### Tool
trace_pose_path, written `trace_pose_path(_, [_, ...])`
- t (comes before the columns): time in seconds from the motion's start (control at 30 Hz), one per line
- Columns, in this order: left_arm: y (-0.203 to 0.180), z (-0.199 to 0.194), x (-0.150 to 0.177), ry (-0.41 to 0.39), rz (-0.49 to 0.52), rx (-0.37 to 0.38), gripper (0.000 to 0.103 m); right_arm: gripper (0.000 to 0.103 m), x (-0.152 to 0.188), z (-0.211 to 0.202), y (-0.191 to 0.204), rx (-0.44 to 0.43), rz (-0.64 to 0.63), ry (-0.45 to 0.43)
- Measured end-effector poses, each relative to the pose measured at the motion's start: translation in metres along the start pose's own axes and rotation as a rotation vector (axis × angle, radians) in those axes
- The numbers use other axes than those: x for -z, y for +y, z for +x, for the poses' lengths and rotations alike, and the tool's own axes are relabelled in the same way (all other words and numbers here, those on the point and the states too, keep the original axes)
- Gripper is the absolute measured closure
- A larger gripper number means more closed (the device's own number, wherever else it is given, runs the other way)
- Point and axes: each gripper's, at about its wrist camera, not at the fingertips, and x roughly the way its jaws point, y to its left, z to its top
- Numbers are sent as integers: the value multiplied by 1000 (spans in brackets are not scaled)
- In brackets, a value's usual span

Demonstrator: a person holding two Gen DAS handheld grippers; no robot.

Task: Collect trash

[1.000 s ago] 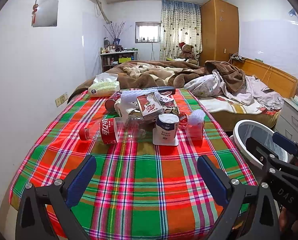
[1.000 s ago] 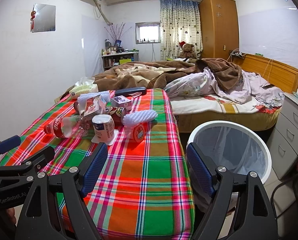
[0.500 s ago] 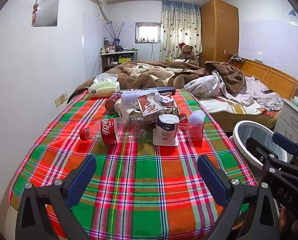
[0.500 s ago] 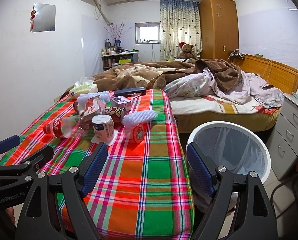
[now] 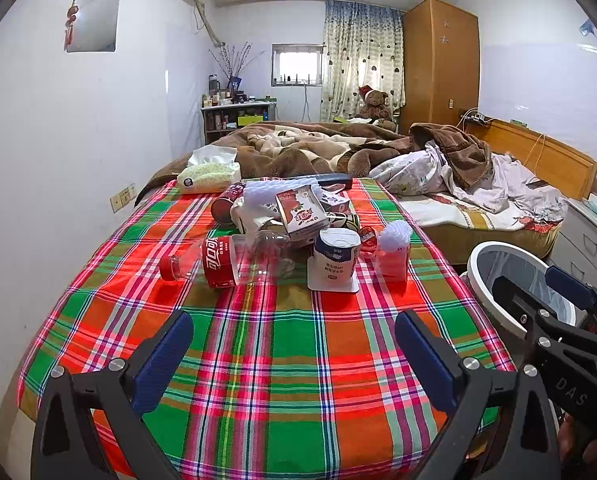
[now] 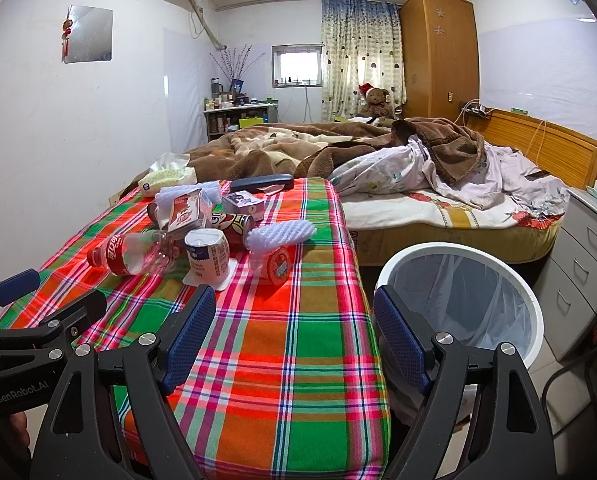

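Observation:
A pile of trash lies at the far middle of the plaid-covered table point(image 5: 290, 344): an empty cola bottle point(image 5: 222, 260) on its side, a white yogurt cup point(image 5: 335, 258), a red-and-white carton point(image 5: 300, 212), a small red-lidded cup point(image 5: 367, 238) and white foam netting point(image 5: 394, 236). The same bottle point(image 6: 126, 256) and cup point(image 6: 207, 256) show in the right wrist view. A white bin point(image 6: 458, 300) with a clear liner stands right of the table. My left gripper point(image 5: 294, 356) is open and empty over the table's near part. My right gripper point(image 6: 294, 336) is open and empty at the table's near right edge.
A tissue pack point(image 5: 208, 176) and a black case point(image 5: 330, 179) lie at the table's far end. A bed with rumpled blankets point(image 5: 338, 152) lies beyond. Grey drawers point(image 6: 578, 272) stand right of the bin. A white wall runs along the left.

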Motion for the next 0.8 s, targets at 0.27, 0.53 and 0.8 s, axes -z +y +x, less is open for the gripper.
trace_pose_path(0.27, [0,0,0,-1,-2,-2,1,20,-1,0,0,1,-1,-3])
trace_pose_path(0.53, [0,0,-1,-2,-4,-2,1,20,-2,0,1,4,-3,-5])
trace_pose_path(0.8, [-1,2,-2,-1,-2,-4,1,20,-2,0,0,5,-4,-4])
